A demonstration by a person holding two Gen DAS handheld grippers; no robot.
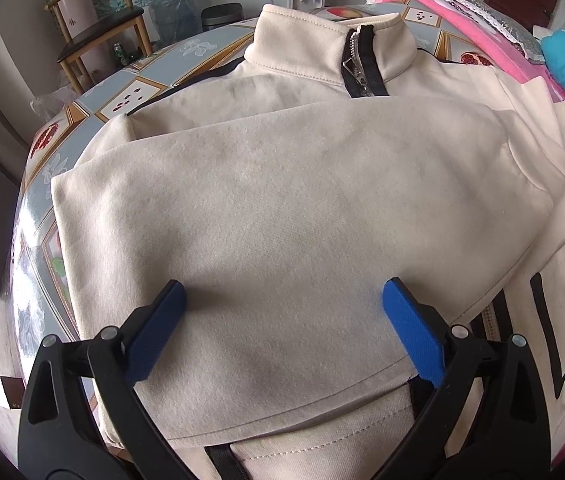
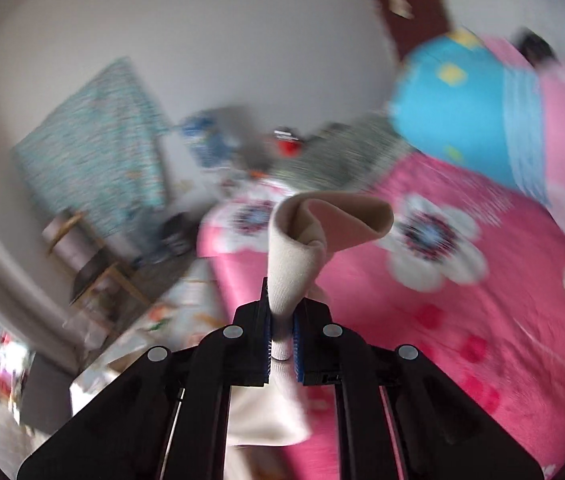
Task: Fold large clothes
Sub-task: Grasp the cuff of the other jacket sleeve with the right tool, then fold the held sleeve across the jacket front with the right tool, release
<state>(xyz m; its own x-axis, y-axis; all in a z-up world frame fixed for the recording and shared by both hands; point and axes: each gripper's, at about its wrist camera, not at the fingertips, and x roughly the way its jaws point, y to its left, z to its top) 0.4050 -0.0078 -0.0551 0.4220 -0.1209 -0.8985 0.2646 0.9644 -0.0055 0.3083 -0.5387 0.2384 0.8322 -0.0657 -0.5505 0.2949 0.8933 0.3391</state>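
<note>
A cream jacket (image 1: 282, 208) with a black zip collar (image 1: 358, 64) lies on a patterned table, one sleeve folded across its front. My left gripper (image 1: 282, 304) is open, its blue pads (image 1: 414, 332) resting on or just above the folded cloth. In the blurred right wrist view my right gripper (image 2: 282, 332) is shut on a cream ribbed cuff (image 2: 294, 256) of the jacket, lifted in the air; the cuff's open end curls above the jaws.
The table (image 1: 130, 96) has a tiled fruit cloth. A pink flowered blanket (image 2: 462, 300) and a blue cushion (image 2: 454, 108) lie to the right. A wooden chair (image 1: 94, 32), water jugs and a bin stand behind the table.
</note>
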